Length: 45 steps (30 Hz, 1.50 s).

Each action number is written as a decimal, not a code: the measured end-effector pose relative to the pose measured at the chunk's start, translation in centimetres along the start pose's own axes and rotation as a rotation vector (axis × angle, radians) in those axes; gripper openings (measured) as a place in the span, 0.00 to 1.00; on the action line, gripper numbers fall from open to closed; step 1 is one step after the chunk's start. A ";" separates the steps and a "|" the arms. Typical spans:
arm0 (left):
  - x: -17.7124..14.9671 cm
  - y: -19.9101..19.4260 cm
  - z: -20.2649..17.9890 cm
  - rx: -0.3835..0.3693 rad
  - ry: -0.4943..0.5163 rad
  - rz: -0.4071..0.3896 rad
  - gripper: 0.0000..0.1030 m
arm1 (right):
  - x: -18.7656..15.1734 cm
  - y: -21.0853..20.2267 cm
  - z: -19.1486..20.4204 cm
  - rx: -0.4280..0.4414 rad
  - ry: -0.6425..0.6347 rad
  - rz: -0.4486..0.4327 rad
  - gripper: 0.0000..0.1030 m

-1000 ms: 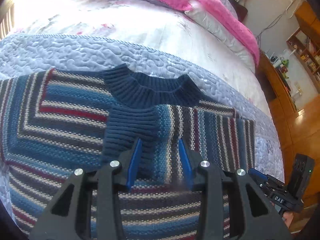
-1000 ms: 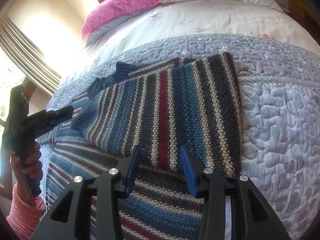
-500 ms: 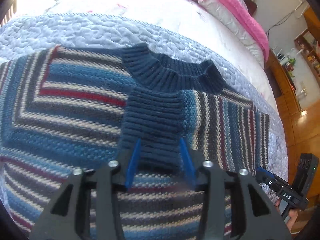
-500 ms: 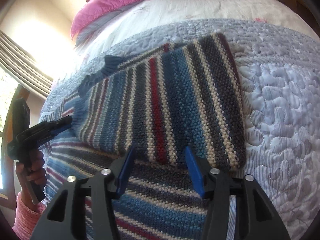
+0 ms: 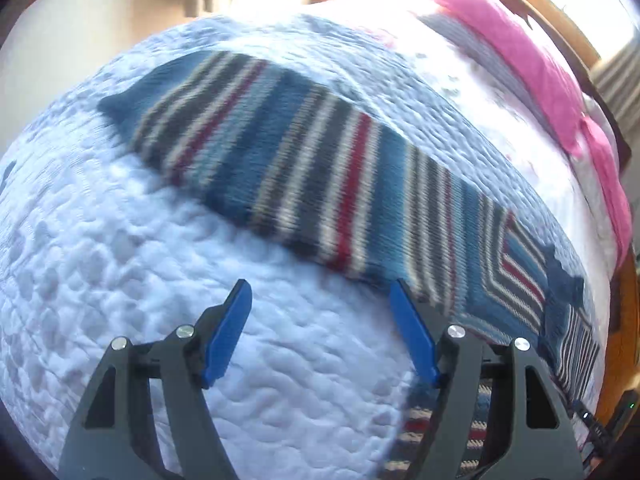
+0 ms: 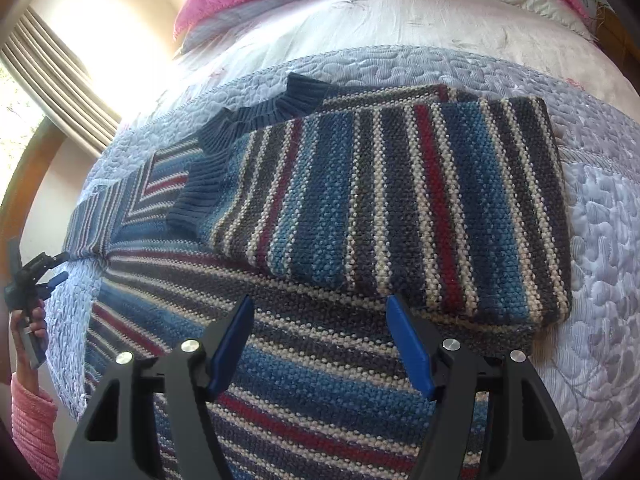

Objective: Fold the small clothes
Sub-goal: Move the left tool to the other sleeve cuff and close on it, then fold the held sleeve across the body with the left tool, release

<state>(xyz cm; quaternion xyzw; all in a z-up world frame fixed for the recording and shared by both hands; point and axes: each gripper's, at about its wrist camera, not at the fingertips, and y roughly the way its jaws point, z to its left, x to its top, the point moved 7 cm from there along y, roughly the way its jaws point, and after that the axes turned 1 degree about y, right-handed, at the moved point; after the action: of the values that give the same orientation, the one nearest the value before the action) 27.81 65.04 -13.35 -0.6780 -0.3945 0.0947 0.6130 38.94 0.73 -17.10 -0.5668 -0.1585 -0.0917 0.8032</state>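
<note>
A striped blue, grey, cream and red chunky-knit sweater [image 6: 360,208] lies on the pale quilted bedspread [image 5: 140,260]. Left hand-held gripper [image 5: 320,300] and right hand-held gripper [image 6: 318,312] hover released, grasping nothing.

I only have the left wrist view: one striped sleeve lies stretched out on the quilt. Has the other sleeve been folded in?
Observer: Yes. The right wrist view shows the other sleeve lying across the sweater, its cuff below the collar.
Operator: Is the right gripper holding it?
Observer: No. The right gripper is open, with nothing between its fingers.
Operator: What holds the left gripper?
Observer: The left gripper is held by a hand in a pink cuffed top.
</note>
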 end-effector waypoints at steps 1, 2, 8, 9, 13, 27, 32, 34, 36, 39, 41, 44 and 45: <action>0.8 -0.1 1.9 0.002 -0.047 -0.004 0.67 | 0.1 0.3 -0.1 -0.021 -0.001 0.001 0.67; 1.7 -0.1 3.8 0.006 -0.091 -0.013 0.67 | 0.3 0.5 -0.2 -0.034 -0.002 0.003 0.67; 5.6 0.8 10.2 -0.100 -0.296 -0.055 0.62 | 0.6 1.3 -0.5 -0.040 0.005 0.009 0.67; 6.2 1.0 10.6 -0.117 -0.312 -0.062 0.62 | 0.5 1.4 -0.5 -0.042 0.006 0.010 0.67; 8.2 2.1 11.6 -0.133 -0.343 -0.096 0.62 | 0.9 2.1 0.0 -0.061 -0.009 0.008 0.70; 11.8 3.4 11.9 -0.142 -0.331 -0.156 0.12 | 1.2 2.7 0.2 -0.059 -0.030 -0.021 0.72; 11.4 1.2 9.4 -0.163 -0.279 -0.215 0.11 | 0.7 1.8 0.1 -0.038 -0.028 -0.034 0.72; 11.1 0.4 7.5 -0.172 -0.227 -0.232 0.11 | 0.4 1.3 0.2 -0.037 -0.036 -0.040 0.72; 10.8 -0.4 5.4 -0.181 -0.177 -0.246 0.11 | 0.1 0.8 0.3 -0.031 -0.038 -0.045 0.72; 10.2 -1.5 1.8 -0.204 -0.099 -0.265 0.11 | -0.3 0.1 0.2 -0.023 -0.039 -0.056 0.72; 9.6 -2.1 -0.9 -0.232 -0.042 -0.274 0.11 | -0.5 -0.4 0.1 -0.029 -0.042 -0.062 0.72; 7.9 -3.1 -6.0 -0.280 0.057 -0.277 0.11 | -0.9 -1.0 -0.1 -0.036 -0.045 -0.070 0.72; 7.2 -3.2 -7.8 -0.293 0.098 -0.277 0.11 | -1.0 -1.2 -0.2 -0.035 -0.044 -0.074 0.72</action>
<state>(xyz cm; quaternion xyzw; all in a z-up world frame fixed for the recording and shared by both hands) 36.08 63.62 -6.06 -0.7029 -0.4633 -0.0817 0.5335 37.60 0.09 -16.45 -0.5763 -0.1955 -0.1115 0.7856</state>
